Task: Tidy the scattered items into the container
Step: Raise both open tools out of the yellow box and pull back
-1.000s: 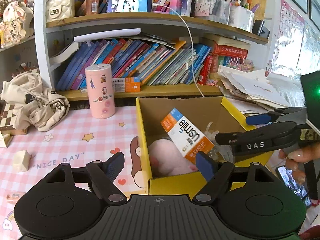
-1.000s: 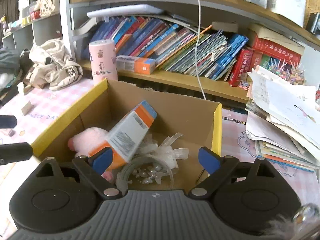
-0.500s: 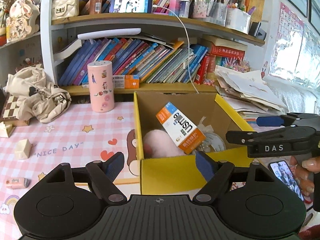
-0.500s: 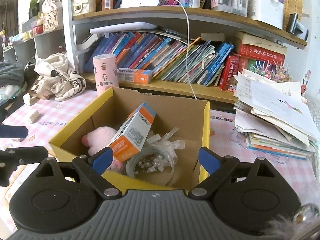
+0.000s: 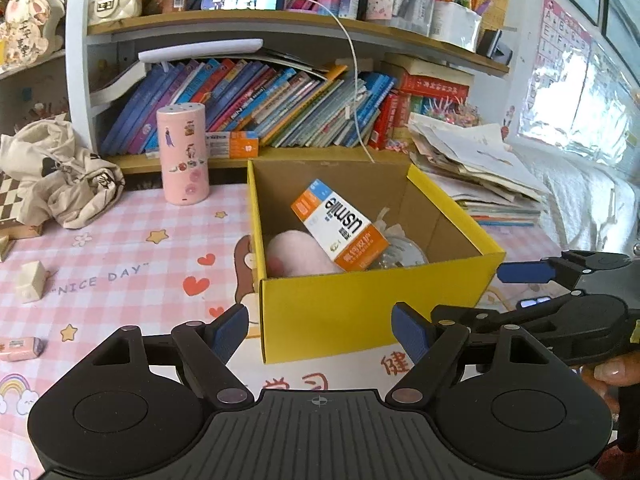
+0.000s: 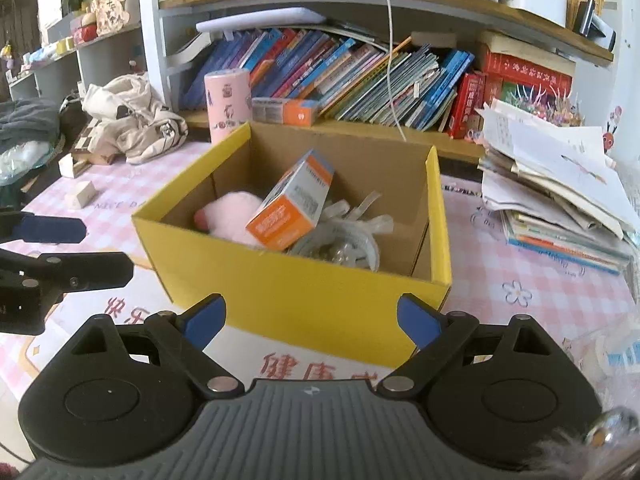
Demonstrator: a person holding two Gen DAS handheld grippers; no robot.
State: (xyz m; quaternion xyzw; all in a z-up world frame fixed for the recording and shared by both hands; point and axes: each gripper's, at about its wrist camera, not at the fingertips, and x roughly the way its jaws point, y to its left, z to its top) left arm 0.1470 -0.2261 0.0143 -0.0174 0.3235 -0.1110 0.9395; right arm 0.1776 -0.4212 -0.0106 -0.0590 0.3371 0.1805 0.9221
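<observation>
A yellow cardboard box (image 5: 360,312) (image 6: 304,300) stands on the pink checked tablecloth. Inside lie an orange and white usmile carton (image 5: 340,226) (image 6: 294,204), a pink plush toy (image 5: 298,254) (image 6: 230,214) and a clear bag with beads (image 6: 344,236). My left gripper (image 5: 320,326) is open and empty, in front of the box. My right gripper (image 6: 312,316) is open and empty, in front of the box too; it also shows at the right of the left wrist view (image 5: 560,292). A cream block (image 5: 31,286) and a small pink eraser (image 5: 18,348) lie on the cloth at the left.
A pink cylinder (image 5: 183,158) stands behind the box to the left, before a shelf of books (image 5: 280,100). A crumpled cream bag (image 5: 60,178) lies at far left. A stack of papers (image 6: 560,196) lies to the right of the box.
Both grippers have drawn back from the box, which now shows whole with its front wall in view. The items inside have not moved.
</observation>
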